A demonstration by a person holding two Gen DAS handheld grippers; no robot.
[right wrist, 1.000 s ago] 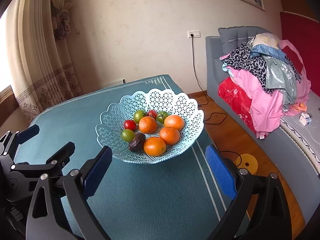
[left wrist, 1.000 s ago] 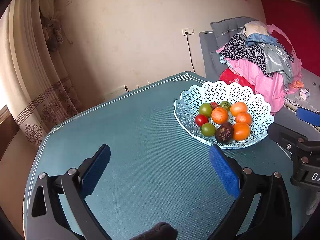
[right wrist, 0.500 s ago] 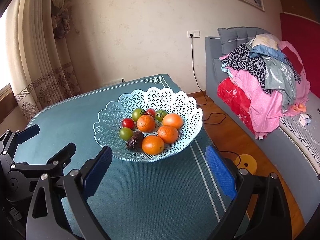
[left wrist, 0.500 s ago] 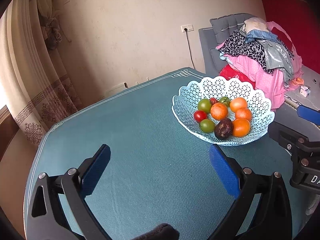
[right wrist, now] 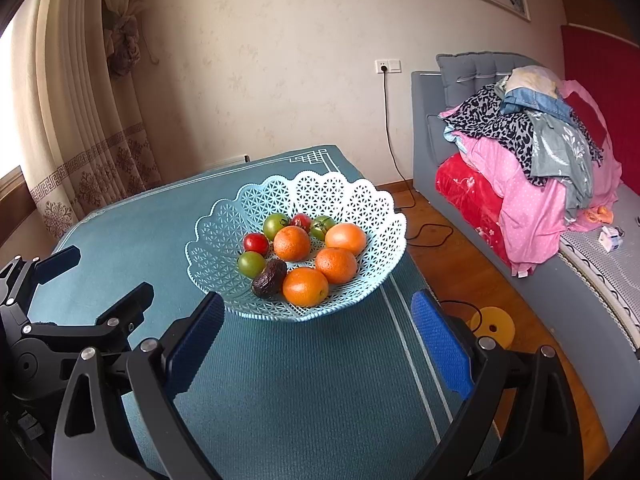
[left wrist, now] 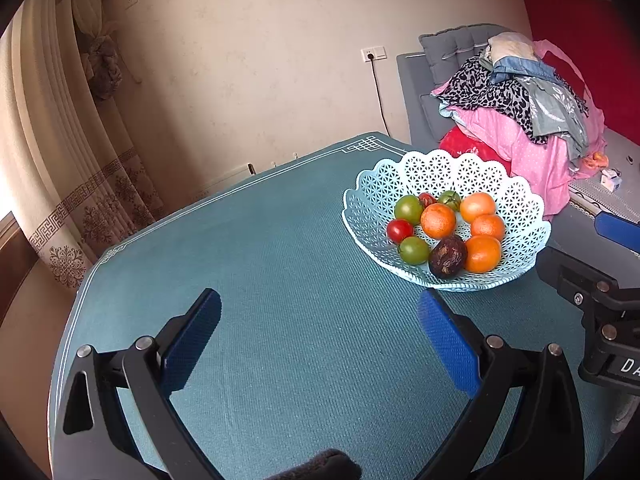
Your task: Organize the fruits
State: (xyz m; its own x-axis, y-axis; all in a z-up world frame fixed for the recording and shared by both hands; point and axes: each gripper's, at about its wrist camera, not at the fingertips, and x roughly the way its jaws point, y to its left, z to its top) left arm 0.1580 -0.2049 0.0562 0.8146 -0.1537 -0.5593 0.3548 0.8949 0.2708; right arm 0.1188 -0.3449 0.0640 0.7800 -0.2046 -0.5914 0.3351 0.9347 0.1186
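My left gripper [left wrist: 318, 320] hung with its jaws spread wide and empty over a broad bare stretch of the counter [left wrist: 260, 260], which was covered in a ribbed teal cloth with a white line border and a key-pattern corner; the near-left edge fell away toward the curtain [left wrist: 68, 160], and open cloth lay all around the blue pads. My right gripper [right wrist: 318, 320] was likewise wide apart and held nothing, hovering near the counter's right edge, past which lay the wooden floor [right wrist: 460, 272], a yellow disc [right wrist: 492, 326] and a black cord. The fruit basket [right wrist: 348, 200], a pale blue plastic bowl with a scalloped, lattice-pierced rim, stood on the cloth directly ahead of the right gripper, its near rim just beyond the pad tips; from the left wrist view the basket [left wrist: 400, 184] sat ahead and to the right, well apart from that gripper. Inside it lay four oranges [right wrist: 306, 286] with pebbled skin, three green tomatoes [right wrist: 251, 264], two red tomatoes [right wrist: 256, 242] and a dark, wrinkled round fruit [right wrist: 269, 283] touching the nearest orange. A grey sofa [right wrist: 428, 120] piled with laundry [right wrist: 532, 168] stood across the floor to the right.
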